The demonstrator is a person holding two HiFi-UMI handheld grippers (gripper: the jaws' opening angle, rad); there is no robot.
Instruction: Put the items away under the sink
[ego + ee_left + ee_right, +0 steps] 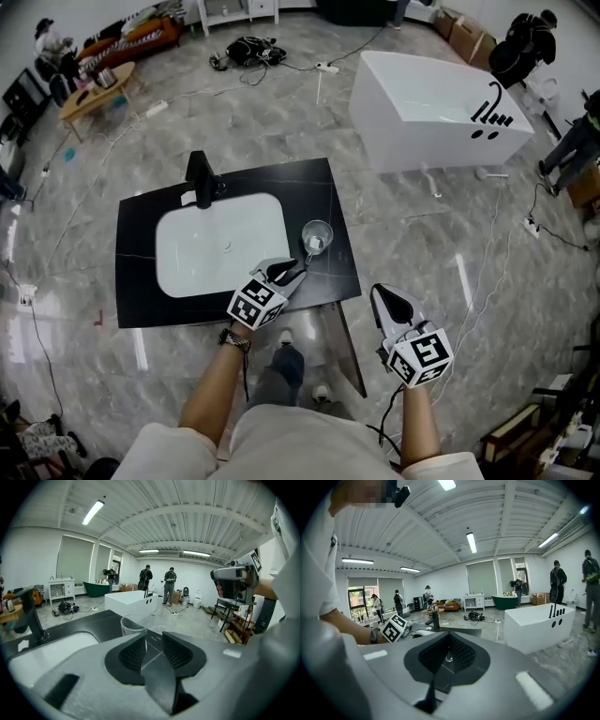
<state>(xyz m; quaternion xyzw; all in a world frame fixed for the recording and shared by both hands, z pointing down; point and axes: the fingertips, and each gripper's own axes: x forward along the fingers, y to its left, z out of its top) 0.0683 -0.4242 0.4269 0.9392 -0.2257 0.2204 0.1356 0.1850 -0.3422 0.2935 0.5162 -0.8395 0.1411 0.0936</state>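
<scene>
Clear cup (pixel 131 623) partly behind left gripper (pixel 154 646).

Glossy sink surfaces
Black tabletop (pixel 141 281) polished, faintly veined; basin (pixel 220 246) smooth white; cup (pixel 317 236) right of basin clear plastic; faucet (pixel 200 178) matt black.

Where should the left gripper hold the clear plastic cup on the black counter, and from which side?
Grip the clear plastic cup across its round side wall, probably coming level from the near side: it stands upright before the open left gripper.
</scene>
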